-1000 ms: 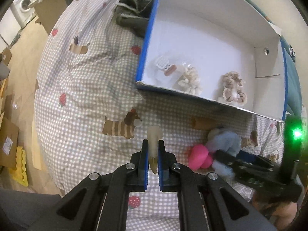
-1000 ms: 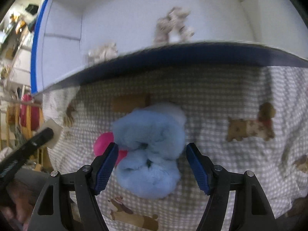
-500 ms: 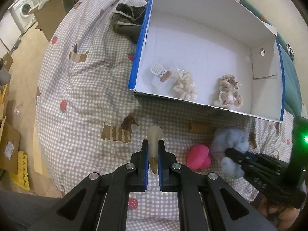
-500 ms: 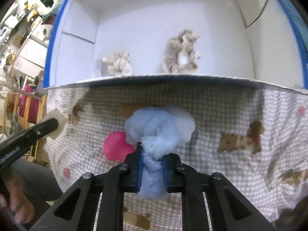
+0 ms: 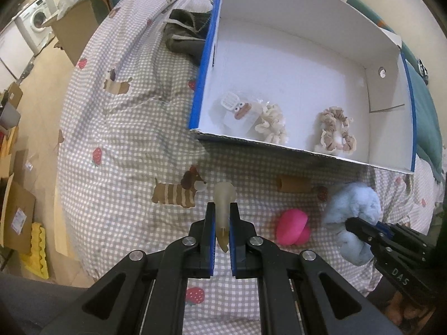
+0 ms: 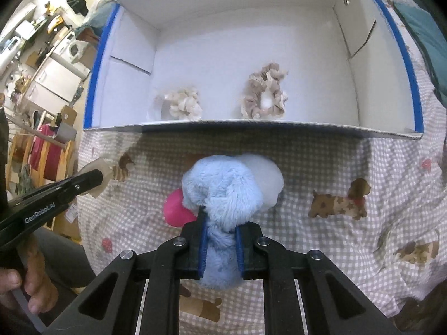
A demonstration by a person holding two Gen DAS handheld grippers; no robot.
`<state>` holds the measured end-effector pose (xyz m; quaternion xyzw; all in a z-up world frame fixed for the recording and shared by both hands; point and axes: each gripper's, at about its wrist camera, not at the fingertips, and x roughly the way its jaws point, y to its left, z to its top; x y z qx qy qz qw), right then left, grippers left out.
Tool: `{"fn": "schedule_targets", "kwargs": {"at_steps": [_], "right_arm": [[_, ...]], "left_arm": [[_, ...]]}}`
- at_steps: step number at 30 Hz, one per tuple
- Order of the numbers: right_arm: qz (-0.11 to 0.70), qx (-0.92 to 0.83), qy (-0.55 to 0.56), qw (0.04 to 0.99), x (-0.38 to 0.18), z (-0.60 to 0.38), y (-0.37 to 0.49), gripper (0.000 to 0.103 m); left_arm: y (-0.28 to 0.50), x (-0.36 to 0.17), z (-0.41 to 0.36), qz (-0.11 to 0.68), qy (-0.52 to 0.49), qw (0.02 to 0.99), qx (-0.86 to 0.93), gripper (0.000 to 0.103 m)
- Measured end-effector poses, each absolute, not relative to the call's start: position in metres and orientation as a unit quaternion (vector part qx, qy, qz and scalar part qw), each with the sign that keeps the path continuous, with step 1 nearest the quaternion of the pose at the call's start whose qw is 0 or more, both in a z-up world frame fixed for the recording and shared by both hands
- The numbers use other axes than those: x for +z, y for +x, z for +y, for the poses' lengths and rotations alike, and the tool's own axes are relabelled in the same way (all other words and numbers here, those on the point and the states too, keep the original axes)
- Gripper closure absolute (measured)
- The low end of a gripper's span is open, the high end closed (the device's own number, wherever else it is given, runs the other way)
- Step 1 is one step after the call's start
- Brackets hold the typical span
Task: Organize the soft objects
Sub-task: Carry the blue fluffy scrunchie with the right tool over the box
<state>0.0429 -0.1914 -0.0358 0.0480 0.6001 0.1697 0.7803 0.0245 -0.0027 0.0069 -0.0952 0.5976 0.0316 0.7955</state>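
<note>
Lettering "GenRobot.AI" on left claw (image 6: 95, 177) (right claw (image 5: 349, 222): "DAS").

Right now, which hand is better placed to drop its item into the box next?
Right, probably. The right gripper has its jaws shut on the blue plush, facing the box's near wall head-on. The left gripper, gripping a pale soft piece, sits off the box's corner.
</note>
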Motion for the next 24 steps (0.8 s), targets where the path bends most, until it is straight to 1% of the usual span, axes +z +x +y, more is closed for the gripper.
{"fn": "schedule_targets", "kwargs": {"at_steps": [6,10,14,20,24], "right_arm": [[0.556,0.196,0.063,0.806,-0.003,-0.191,0.034,0.086],[0.508,0.196,0.073,0.835,0.029,-0.202,0.027,0.086],[0.466,0.199,0.083,0.858,0.061,-0.209,0.029,0.086],[0.424,0.188,0.099,0.88,0.097,-0.217,0.056,0.086],[0.417,0.183,0.104,0.884,0.108,-0.213,0.084,0.086]], "left_arm": [[0.02,0.045,-0.003,0.559,-0.092,0.823,0.021,0.096],[0.023,0.076,-0.004,0.538,-0.103,0.837,-0.008,0.096],[0.034,0.105,-0.008,0.508,-0.082,0.857,-0.007,0.096],[0.07,0.12,-0.02,0.5,-0.063,0.864,-0.01,0.096],[0.094,0.124,-0.026,0.493,-0.052,0.869,-0.007,0.096]]}}
